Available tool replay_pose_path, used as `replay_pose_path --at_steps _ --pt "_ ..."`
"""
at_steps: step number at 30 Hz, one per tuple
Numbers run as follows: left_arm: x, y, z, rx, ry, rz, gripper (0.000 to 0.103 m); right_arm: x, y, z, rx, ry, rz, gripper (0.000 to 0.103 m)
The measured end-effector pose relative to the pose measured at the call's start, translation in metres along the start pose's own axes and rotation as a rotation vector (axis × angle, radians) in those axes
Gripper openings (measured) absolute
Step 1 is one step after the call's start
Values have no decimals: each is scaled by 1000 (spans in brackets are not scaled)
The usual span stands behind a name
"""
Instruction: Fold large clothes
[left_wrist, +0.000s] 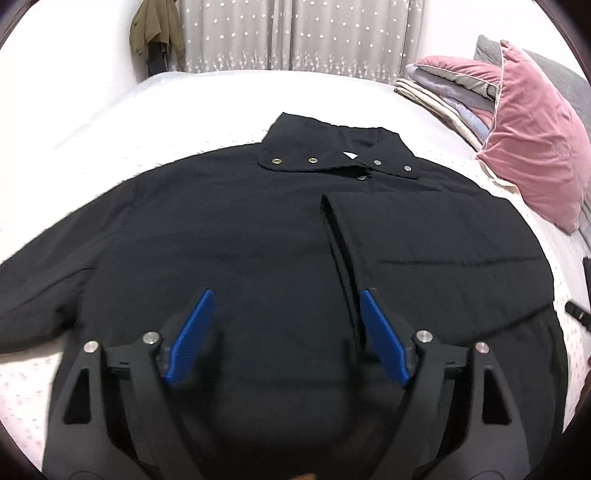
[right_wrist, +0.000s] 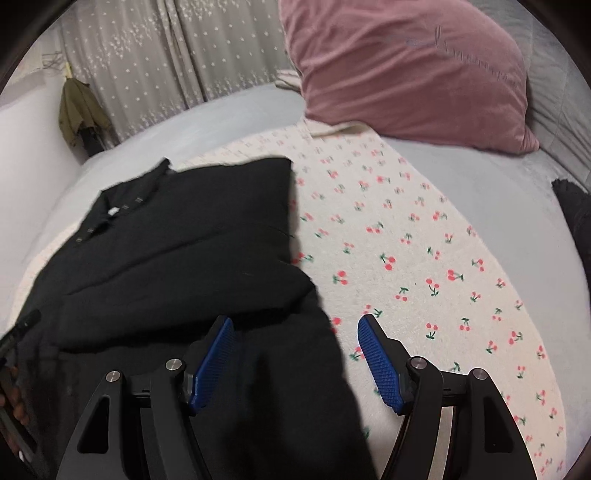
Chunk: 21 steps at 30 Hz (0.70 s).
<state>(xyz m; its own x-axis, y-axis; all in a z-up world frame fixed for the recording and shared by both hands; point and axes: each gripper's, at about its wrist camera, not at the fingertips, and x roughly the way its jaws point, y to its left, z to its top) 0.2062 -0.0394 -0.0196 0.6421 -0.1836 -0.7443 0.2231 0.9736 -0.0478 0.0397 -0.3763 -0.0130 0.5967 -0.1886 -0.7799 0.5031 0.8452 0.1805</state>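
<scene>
A bed (right_wrist: 424, 236) covered by a cream sheet printed with red cherries, before grey star-patterned curtains (left_wrist: 295, 33). A black padded jacket (left_wrist: 221, 229) lies flat on it, collar snaps showing, one side folded inward. A plush pink pillow (left_wrist: 532, 140) leans beside stacked folded blankets (left_wrist: 443, 88); an olive coat (left_wrist: 155, 33) hangs by the wall. The left claw (left_wrist: 284, 295) and right claw (right_wrist: 295, 325), blue ribbed pads, stand apart, empty, above the jacket.

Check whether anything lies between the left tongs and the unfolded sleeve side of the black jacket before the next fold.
Nothing visible does. The left tongs hang open over the black jacket, with only jacket fabric between them and the spread sleeve. The pink pillow and the folded bedding sit on the far opposite side.
</scene>
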Motion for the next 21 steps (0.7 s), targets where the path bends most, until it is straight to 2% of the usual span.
replay_pose_path --at_steps 5,10,18,21 --pt "-33 31 -12 -44 19 18 94 -29 21 -7 1 -22 47 79" --pt "-60 76 -31 -107 37 66 97 -45 44 -19 -24 -8 76 80" --pt "-78 176 -72 -293 55 134 100 -54 75 -44 -103 25 82 84" --pt "-75 217 -90 -365 53 188 100 -55 83 -52 -127 38 104 86"
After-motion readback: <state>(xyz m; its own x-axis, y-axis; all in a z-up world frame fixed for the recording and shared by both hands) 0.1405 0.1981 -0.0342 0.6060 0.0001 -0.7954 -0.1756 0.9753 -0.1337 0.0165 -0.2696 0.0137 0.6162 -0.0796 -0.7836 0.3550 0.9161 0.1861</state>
